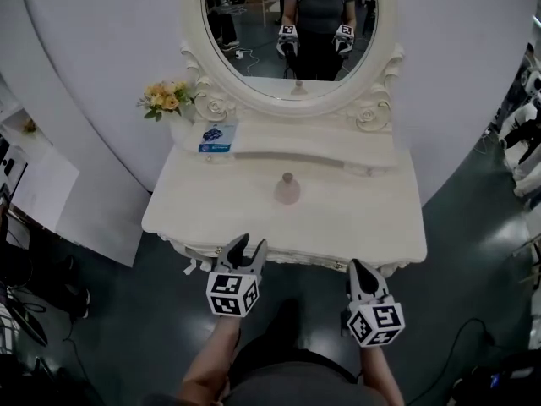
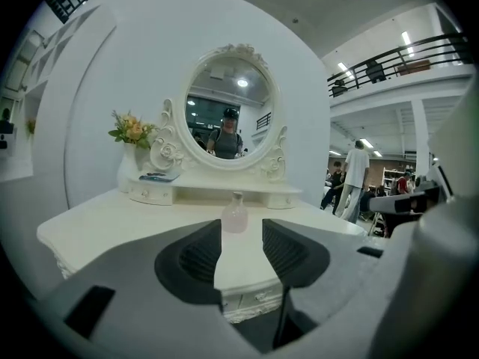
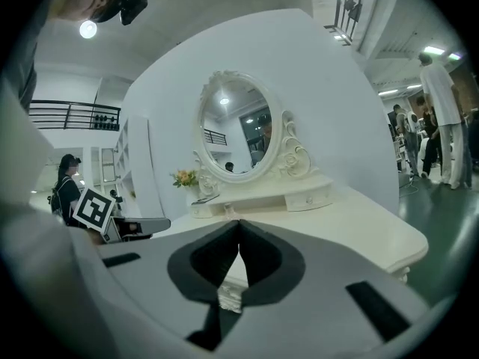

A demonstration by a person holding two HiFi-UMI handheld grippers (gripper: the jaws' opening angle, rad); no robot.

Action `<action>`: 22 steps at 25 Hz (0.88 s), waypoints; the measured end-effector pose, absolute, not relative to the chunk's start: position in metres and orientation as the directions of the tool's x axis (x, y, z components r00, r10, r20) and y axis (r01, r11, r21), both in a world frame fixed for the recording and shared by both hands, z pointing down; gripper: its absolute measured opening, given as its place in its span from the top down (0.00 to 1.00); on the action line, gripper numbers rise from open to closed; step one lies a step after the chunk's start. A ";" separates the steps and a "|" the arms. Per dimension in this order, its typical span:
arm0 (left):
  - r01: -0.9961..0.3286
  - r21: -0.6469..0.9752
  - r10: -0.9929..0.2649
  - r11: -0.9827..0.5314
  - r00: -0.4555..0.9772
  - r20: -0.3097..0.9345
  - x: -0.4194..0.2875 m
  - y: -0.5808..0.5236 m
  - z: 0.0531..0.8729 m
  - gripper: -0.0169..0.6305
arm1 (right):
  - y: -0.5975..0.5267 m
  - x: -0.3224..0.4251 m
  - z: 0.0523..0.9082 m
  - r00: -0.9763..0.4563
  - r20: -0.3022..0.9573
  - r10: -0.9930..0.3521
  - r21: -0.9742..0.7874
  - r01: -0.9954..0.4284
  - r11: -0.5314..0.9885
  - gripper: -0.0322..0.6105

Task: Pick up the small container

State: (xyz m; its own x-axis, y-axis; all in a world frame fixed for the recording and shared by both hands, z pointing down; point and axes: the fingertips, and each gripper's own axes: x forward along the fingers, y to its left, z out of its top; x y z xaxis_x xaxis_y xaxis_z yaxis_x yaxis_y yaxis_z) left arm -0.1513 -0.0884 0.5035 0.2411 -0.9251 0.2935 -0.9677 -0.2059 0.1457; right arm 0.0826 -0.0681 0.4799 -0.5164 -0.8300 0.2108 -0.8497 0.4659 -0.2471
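Observation:
The small container [image 1: 287,189], a pale pink bottle with a narrow neck, stands upright at the middle of the white dressing table [image 1: 363,218]. In the left gripper view the bottle [image 2: 235,214] shows straight ahead, just beyond the gap between the jaws. My left gripper [image 1: 250,244] hovers at the table's front edge, open, with nothing between its fingers. To the right, also off the front edge, my right gripper [image 1: 356,266] is shut and empty, its tips [image 3: 238,224] touching. The bottle [image 3: 228,211] is small and far in the right gripper view.
An oval mirror [image 1: 287,24] rises behind a raised drawer shelf [image 1: 313,138] at the back of the table. A vase of yellow flowers [image 1: 166,98] and a blue card [image 1: 217,138] sit at the back left. Dark floor surrounds the table; people stand far off.

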 end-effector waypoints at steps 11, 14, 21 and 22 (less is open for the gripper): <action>-0.946 0.150 -0.898 -0.288 0.321 0.301 -0.155 -0.163 0.508 0.70 | -0.121 0.080 0.474 -0.434 0.204 -0.878 -0.259 -0.888 0.379 0.94; -0.939 0.152 -0.890 -0.307 0.340 0.304 -0.152 -0.177 0.511 0.70 | -0.130 0.079 0.473 -0.419 0.206 -0.884 -0.255 -0.895 0.365 0.94; -0.924 0.124 -0.862 -0.363 0.383 0.333 -0.145 -0.203 0.520 0.70 | -0.145 0.077 0.472 -0.375 0.209 -0.903 -0.247 -0.914 0.323 0.94; -0.921 0.123 -0.858 -0.369 0.389 0.335 -0.143 -0.206 0.522 0.70 | -0.147 0.078 0.472 -0.368 0.208 -0.906 -0.247 -0.916 0.315 0.94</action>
